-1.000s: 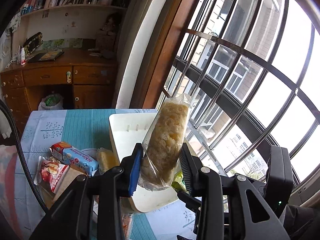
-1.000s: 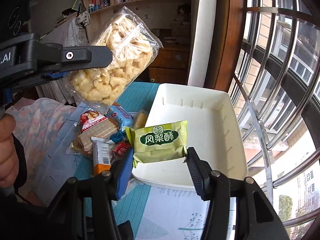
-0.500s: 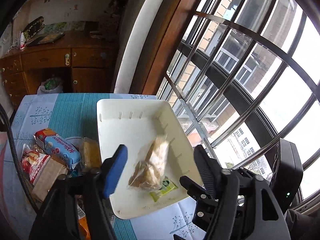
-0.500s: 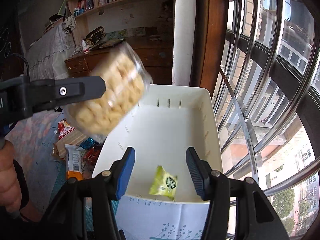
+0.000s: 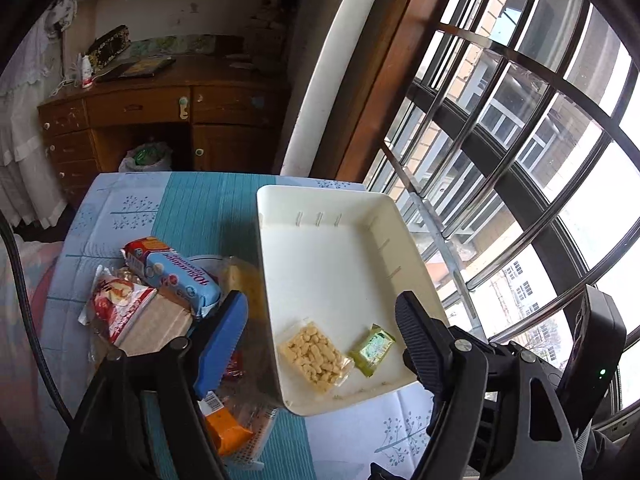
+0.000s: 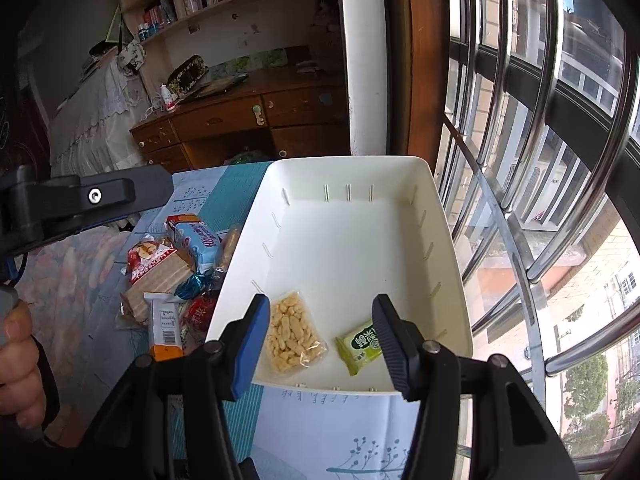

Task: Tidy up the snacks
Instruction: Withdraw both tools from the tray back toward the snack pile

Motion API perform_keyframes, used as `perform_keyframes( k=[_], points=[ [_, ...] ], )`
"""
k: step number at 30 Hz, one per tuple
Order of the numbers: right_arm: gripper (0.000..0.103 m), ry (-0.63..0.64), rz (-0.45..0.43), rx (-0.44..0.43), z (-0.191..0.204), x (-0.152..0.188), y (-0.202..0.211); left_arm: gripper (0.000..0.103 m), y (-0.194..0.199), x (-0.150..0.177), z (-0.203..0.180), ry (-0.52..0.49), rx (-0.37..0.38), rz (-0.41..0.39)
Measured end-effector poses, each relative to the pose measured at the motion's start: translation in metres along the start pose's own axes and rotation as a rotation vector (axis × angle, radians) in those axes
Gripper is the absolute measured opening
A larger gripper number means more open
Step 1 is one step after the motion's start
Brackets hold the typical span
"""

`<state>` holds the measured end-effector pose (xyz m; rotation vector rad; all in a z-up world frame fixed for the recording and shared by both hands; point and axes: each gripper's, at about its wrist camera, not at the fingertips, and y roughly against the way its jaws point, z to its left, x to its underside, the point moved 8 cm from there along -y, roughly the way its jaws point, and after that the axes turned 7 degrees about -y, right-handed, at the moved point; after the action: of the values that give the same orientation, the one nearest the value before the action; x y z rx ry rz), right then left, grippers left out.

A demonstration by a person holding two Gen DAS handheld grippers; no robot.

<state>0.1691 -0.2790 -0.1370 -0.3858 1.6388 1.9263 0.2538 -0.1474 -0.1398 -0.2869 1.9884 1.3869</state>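
A white tray [image 5: 332,196] stands on the table by the window. A clear bag of puffed snacks [image 5: 314,354] lies flat in its near end, with a small green packet [image 5: 372,348] to its right. My left gripper [image 5: 320,336] hovers above that end, its jaws opening, and nothing is between them. In the right wrist view the tray [image 6: 348,168] holds the same bag [image 6: 290,330] and green packet [image 6: 360,346]. My right gripper [image 6: 320,336] hangs open over them, holding nothing. One of the left gripper's fingers [image 6: 100,196] reaches in from the left.
Several loose snacks lie on the blue tablecloth left of the tray: a blue biscuit pack [image 5: 180,276], a red-and-white packet [image 5: 116,304] and an orange-ended bar [image 6: 164,332]. A barred window runs along the right. A wooden desk [image 5: 160,100] stands behind. A hand [image 6: 16,360] shows at lower left.
The left jaws have spread and the clear bag has dropped from them into the tray. The green packet has left the right gripper and now lies in the tray too.
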Motion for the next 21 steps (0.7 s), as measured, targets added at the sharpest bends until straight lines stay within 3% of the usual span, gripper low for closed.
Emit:
perform_keyframes(
  k=[11, 21],
  points=[
    [0.054, -0.131, 0.035, -0.049, 0.019, 0.012, 0.0, 0.079, 0.026, 0.016, 0.045, -0.017, -0.08, 0.012],
    [0.061, -0.312, 0.1, -0.097, 0.037, 0.029, -0.006, 0.081, 0.034, 0.03, 0.091, -0.053, -0.119, 0.093]
  ],
)
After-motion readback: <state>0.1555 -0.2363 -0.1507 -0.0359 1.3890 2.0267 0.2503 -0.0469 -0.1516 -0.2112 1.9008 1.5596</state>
